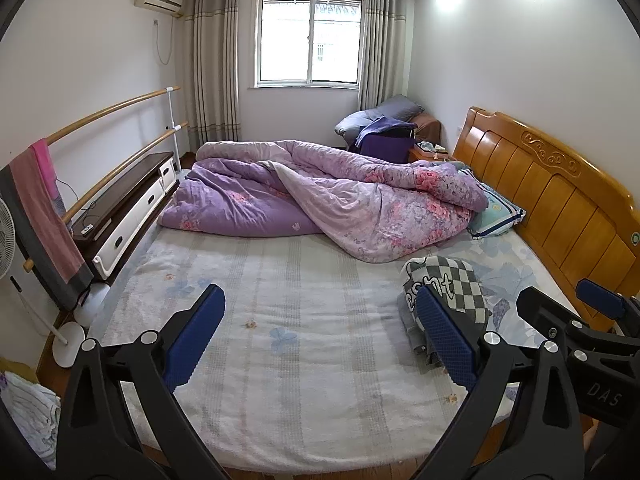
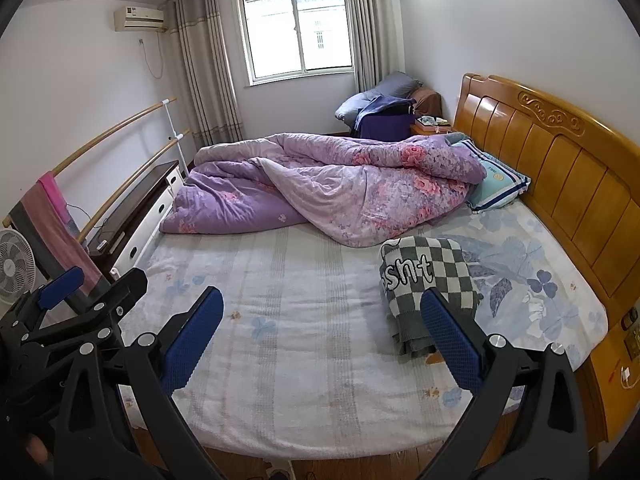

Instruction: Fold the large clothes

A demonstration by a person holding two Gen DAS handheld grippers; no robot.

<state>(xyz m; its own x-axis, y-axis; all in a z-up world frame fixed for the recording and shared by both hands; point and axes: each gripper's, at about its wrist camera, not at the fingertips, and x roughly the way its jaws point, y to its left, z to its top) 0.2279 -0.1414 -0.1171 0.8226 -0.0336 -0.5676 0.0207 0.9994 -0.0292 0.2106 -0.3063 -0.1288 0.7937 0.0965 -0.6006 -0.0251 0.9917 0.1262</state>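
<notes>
A folded grey-and-white checkered garment [image 1: 448, 284] with white lettering lies on the right side of the bed [image 1: 280, 320], near the headboard; it also shows in the right wrist view [image 2: 428, 280]. My left gripper [image 1: 320, 336] is open and empty, held above the bed's near edge, its right finger in front of the garment. My right gripper [image 2: 324, 336] is open and empty, also above the near edge, its right finger overlapping the garment's lower corner. The right gripper shows at the right edge of the left wrist view [image 1: 592, 320], and the left gripper at the left edge of the right wrist view [image 2: 80, 296].
A rumpled purple floral quilt [image 1: 320, 196] lies across the far half of the bed, partly over a blue-striped pillow [image 1: 496, 212]. A wooden headboard [image 1: 560, 192] runs along the right. A low cabinet [image 1: 128, 208], wooden barres, hanging towels [image 1: 44, 216] and a fan [image 2: 16, 264] stand on the left.
</notes>
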